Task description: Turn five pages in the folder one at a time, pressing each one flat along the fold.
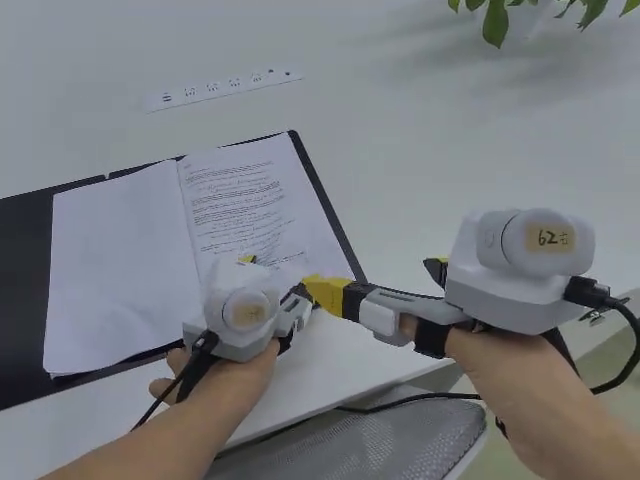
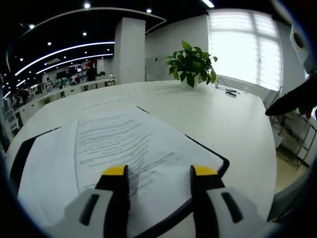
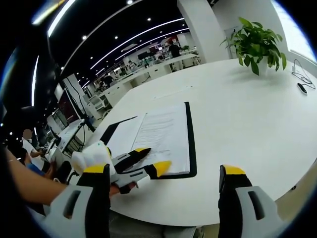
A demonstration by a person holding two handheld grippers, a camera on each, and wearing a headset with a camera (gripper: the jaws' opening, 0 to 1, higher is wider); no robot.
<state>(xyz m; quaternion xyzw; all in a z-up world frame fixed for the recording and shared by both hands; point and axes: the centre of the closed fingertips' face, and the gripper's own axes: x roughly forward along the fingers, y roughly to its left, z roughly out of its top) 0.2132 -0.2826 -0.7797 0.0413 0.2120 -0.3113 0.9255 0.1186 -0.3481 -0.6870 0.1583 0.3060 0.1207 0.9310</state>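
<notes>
The left gripper [image 2: 159, 171] is nearest, its jaws parted and holding nothing, with its yellow tips over the lower right corner of the printed page [image 2: 124, 144]. That page lies in the open black folder [image 2: 218, 161], flat on the white counter [image 2: 233, 124]. The right gripper [image 3: 163, 170] (jaws spread wide, also empty) is just off the folder's right edge, pointing toward the left gripper, and a potted plant [image 2: 190, 64] stands well beyond.

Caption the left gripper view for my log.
Open left tool over the printed page of a black folder on a white table, potted plant behind.
</notes>
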